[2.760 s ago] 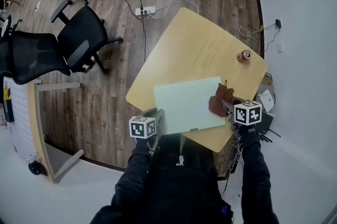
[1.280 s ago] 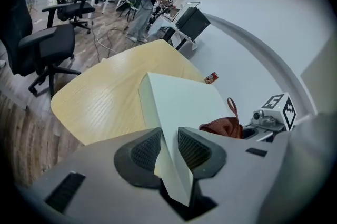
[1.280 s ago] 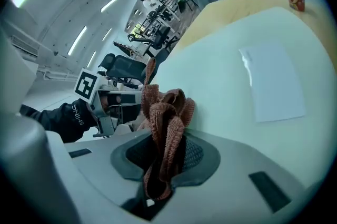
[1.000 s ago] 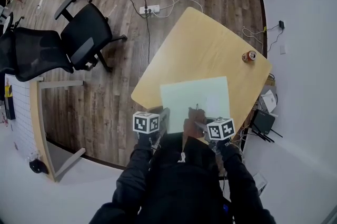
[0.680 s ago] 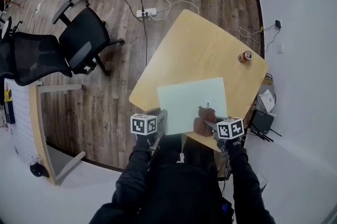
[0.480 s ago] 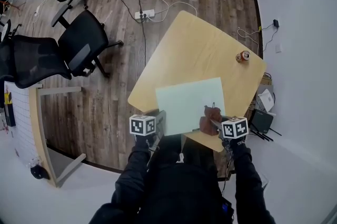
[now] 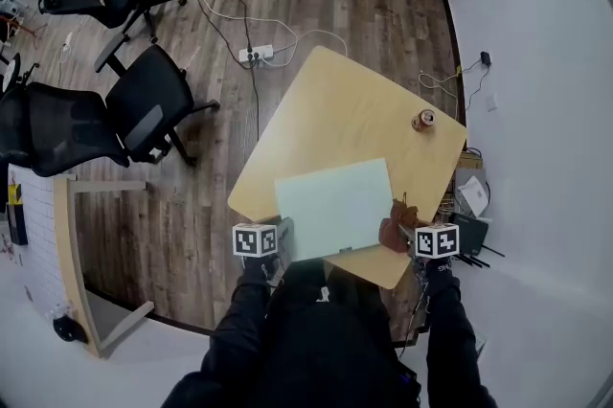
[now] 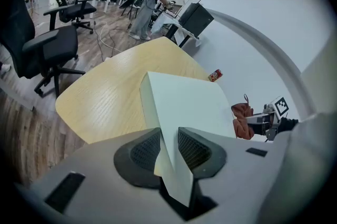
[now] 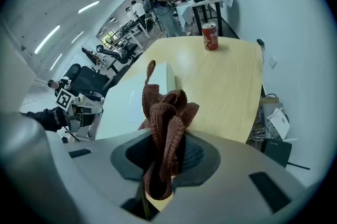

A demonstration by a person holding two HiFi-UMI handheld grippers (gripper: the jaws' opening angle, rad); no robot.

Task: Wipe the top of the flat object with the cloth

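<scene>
1. One left gripper (image 8: 169, 150): jaws closed on the near-left corner of the flat board (image 7: 333, 205). The thin edge sat pinched between both pads. In the head view this gripper (image 7: 283, 235) was at the tabletop's near-left edge.
2. One flat board, pale green, lay flat on the near half of the wooden tabletop (image 7: 345, 109). Its clamped corner reached the tabletop's near-left edge.
3. One right gripper (image 9: 167, 157): jaws clamped on the cloth (image 9: 166, 112), narrowed to the thickness of the bunched fabric. The cloth's folds stood up out of the jaws, and one thin strand stuck higher.
4. One cloth, brown and ribbed. In the head view the cloth (image 7: 396, 226) sat just beside the board's right edge, over the tabletop's near-right corner, off the board's top. Could not tell whether it touched the wood.
5. One red can (image 7: 422, 120) stood upright near the tabletop's right corner, well apart from the board and cloth.
6. Three black office chairs (image 7: 153, 104) were counted on the wood floor beyond the tabletop's left side.
7. One white power strip (image 7: 254, 54) lay on the floor past the tabletop's far corner, with cables running from it.
</scene>
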